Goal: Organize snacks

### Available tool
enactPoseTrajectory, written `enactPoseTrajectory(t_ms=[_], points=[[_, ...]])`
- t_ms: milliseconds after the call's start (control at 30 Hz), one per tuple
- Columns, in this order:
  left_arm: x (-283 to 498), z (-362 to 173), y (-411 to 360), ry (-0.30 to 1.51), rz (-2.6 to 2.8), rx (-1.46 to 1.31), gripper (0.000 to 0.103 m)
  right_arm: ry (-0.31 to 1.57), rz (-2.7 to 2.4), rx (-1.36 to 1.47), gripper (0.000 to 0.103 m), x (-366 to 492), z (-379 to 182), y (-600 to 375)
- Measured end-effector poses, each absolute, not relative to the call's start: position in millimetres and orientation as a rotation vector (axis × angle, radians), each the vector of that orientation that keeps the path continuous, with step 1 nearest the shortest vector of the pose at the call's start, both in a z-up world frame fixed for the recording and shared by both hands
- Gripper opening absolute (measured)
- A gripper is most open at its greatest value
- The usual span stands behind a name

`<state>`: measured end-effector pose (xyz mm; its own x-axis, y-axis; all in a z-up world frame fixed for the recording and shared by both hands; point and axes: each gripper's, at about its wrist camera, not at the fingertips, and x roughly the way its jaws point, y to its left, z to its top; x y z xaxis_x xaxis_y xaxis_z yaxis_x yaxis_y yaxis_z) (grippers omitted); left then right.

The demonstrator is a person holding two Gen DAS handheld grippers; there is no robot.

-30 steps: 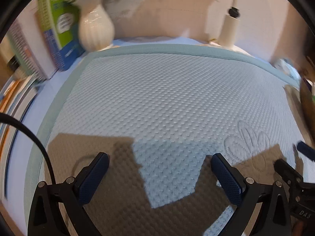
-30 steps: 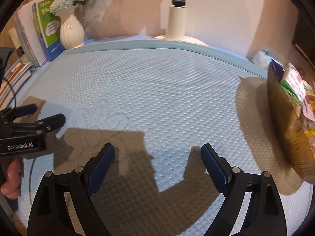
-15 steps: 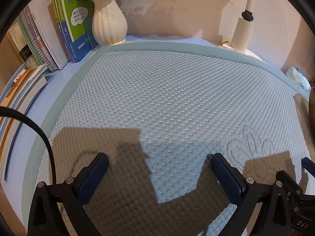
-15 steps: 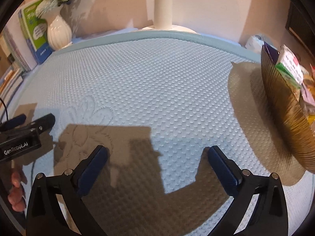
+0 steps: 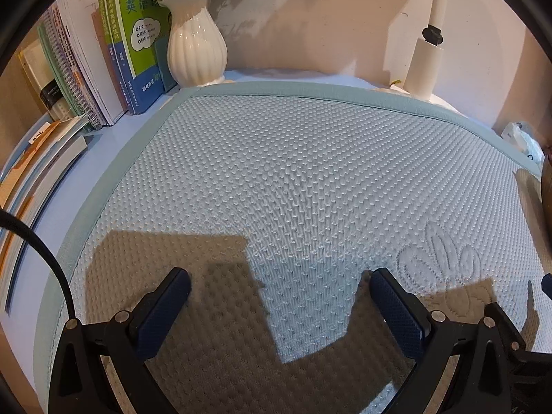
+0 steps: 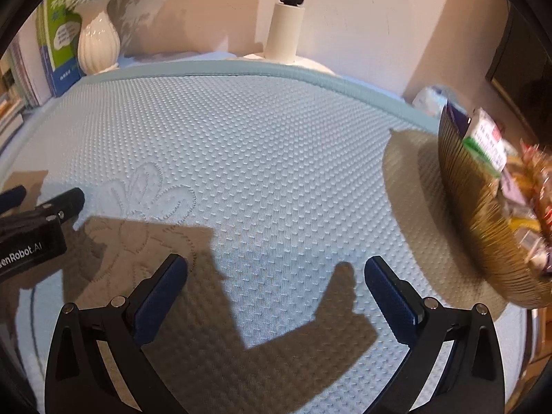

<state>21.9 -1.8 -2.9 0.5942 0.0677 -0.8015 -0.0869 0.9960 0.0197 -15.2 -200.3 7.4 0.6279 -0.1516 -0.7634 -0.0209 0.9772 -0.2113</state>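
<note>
Gold ribbed basket (image 6: 483, 227) is seen at the right edge of the right wrist frame, resting on the quilted blue mat (image 6: 276, 158) with the snacks (image 6: 517, 179) piled inside; likely the packets are gathered there so they can be sorted out onto the bare mat. Packet types cannot be read, blurred. Books (image 5: 103, 51) and a white vase (image 5: 196, 45) are kept upper left in the left wrist frame, against the wall and off the mat, and a white lamp post (image 6: 286, 27) is stood at top centre of the right frame, probably to leave the working area free. Right gripper (image 6: 276, 276) is released, jaws just opened to full width, nothing between them, pitched down over the lower centre of the mat, well apart from the basket. Left gripper (image 5: 279, 289) is also released and empty, pitched down likewise; it shows at the left edge of the right frame, beside the right one.
</note>
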Motion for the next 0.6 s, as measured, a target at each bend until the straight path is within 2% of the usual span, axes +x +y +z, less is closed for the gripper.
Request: enactPoseTrajectory(t_ms=[300,600], points=[[22,-3,-2,0.931,0.089,-0.022,0.103,0.941,-0.002,-0.019,0.103,-8,3,-225],[24,-4,-1,0.933,0.088,-0.024,0.103,0.920,0.008,-0.038,0.103,-9,2,-221]])
